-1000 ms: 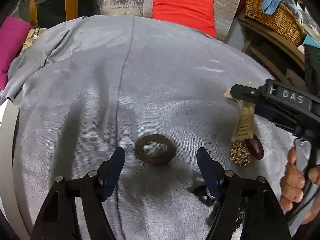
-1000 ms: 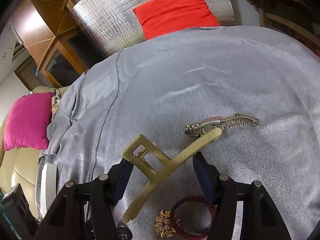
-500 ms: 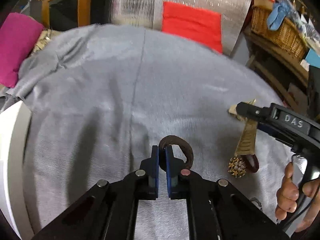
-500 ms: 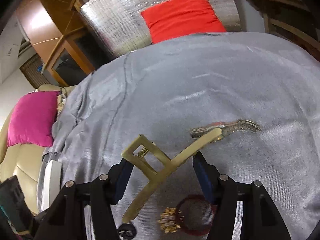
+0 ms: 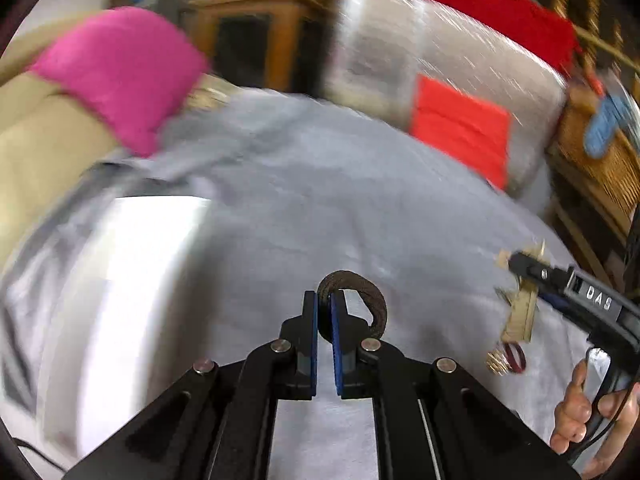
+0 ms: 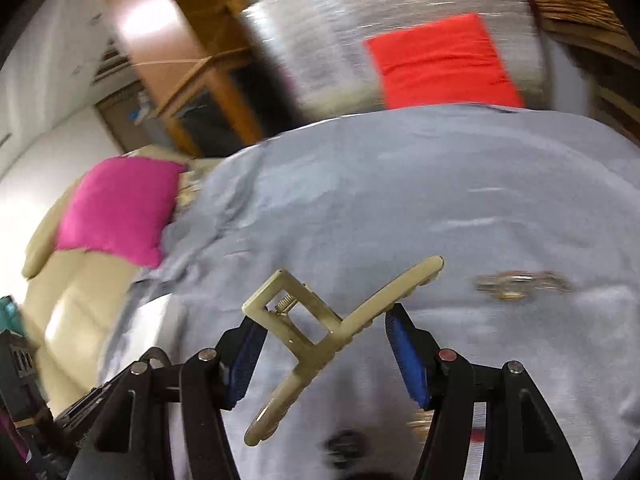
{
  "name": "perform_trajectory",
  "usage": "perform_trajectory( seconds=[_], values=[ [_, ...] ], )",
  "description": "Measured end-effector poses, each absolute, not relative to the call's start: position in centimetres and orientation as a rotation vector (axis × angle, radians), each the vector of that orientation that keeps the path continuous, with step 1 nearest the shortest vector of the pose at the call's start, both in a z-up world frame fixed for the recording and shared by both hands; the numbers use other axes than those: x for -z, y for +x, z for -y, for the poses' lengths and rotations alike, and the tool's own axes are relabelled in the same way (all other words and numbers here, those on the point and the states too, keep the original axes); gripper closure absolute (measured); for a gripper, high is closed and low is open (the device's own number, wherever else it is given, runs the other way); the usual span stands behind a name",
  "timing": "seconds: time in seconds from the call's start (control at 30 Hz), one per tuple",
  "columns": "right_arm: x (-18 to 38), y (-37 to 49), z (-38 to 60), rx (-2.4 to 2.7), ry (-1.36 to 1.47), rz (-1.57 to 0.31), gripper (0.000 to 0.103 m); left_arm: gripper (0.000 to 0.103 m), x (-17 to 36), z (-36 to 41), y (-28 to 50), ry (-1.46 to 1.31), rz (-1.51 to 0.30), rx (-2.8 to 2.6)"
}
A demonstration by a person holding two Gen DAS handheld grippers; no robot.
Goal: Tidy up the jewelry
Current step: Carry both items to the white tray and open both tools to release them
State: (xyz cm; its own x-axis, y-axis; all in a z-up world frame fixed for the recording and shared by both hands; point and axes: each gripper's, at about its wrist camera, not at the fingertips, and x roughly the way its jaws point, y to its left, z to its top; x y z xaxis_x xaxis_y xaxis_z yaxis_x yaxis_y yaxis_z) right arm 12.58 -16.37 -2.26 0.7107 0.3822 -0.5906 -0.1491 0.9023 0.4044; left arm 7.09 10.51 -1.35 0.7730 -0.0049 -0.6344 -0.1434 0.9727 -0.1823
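Grey cloth (image 5: 360, 208) covers the table that carries the jewelry, with a white tray (image 5: 120, 280) lying at its left edge, badly blurred. The left gripper (image 5: 325, 312) has its blue pads pressed tight on one side of a dark brown ring-shaped hair tie (image 5: 360, 292), which stands up clear of the cloth with its loop curving to the right of the jaws.

The right gripper (image 6: 326, 334) has its jaws set fairly wide apart around a beige hair claw clip (image 6: 320, 328); the clip sits crosswise between the blue pads, its spring hinge by the left pad and one long arm reaching up and to the right, carried above the cloth. A person's hand (image 5: 584, 412) grips its handle.

Toward the right edge of the cloth lies a metal wristwatch (image 6: 516, 282), blurred. Nearer the front edge, just beside each other, rest a gold beaded brooch (image 5: 496, 362) and a dark red bangle (image 5: 515, 358). A pink cushion (image 6: 116, 208) sits past the far left corner.
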Motion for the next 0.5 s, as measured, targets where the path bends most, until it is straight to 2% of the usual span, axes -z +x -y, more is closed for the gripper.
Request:
perform_trajectory(
  seconds=[0.2, 0.33, 0.5],
  values=[
    [1.0, 13.0, 6.6, -0.498, 0.312, -0.789, 0.039, 0.097, -0.8, -19.2, 1.7, -0.314, -0.565, -0.314],
    [0.2, 13.6, -1.6, -0.6, 0.255, -0.828, 0.039, 0.097, 1.3, -24.9, 1.6, -0.439, -0.634, -0.386],
    [0.9, 15.1, -10.2, -0.659, 0.2, -0.898, 0.039, 0.097, 4.4, -28.1, 2.2, -0.529, -0.71, -0.46]
  ],
)
